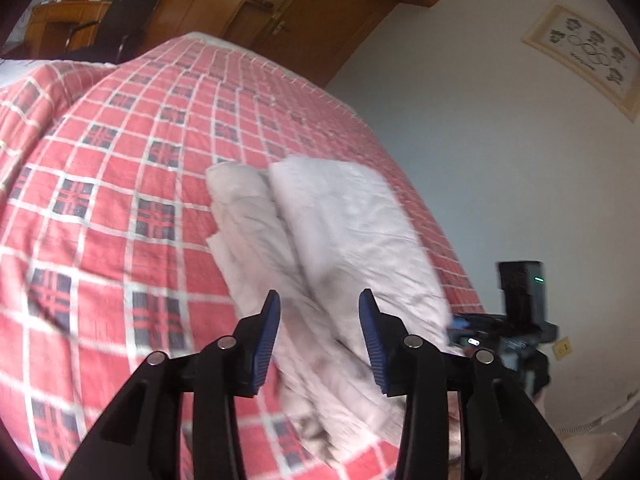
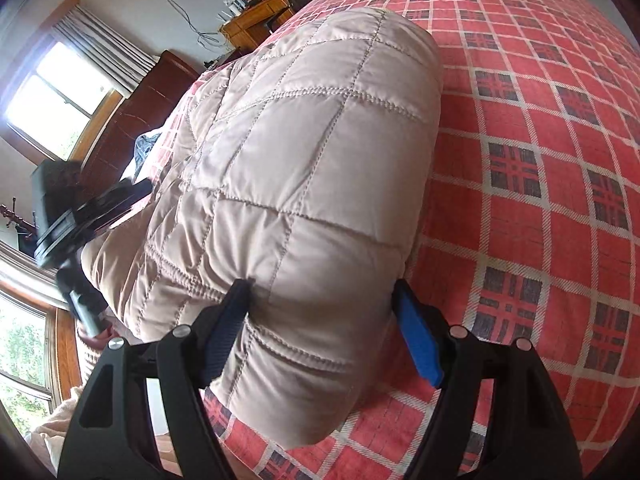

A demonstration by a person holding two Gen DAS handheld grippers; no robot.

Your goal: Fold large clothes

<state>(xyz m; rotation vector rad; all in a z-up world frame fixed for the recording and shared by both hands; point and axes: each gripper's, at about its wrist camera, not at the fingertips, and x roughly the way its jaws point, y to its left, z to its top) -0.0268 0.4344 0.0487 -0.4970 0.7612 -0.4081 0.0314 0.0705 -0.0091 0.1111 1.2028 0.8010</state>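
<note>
home bedroom | bed with red plaid cover (image 1: 120, 208) | wooden wardrobe (image 1: 304, 12) | curtained window (image 2: 60, 96)

One quilted garment (image 2: 304, 152), one bedspread (image 2: 540, 160), two grippers.

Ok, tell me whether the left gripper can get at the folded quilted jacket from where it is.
Probably yes. The left gripper is open, with the quilted jacket lying right ahead of it on the plaid bedspread and nothing between them.
</note>
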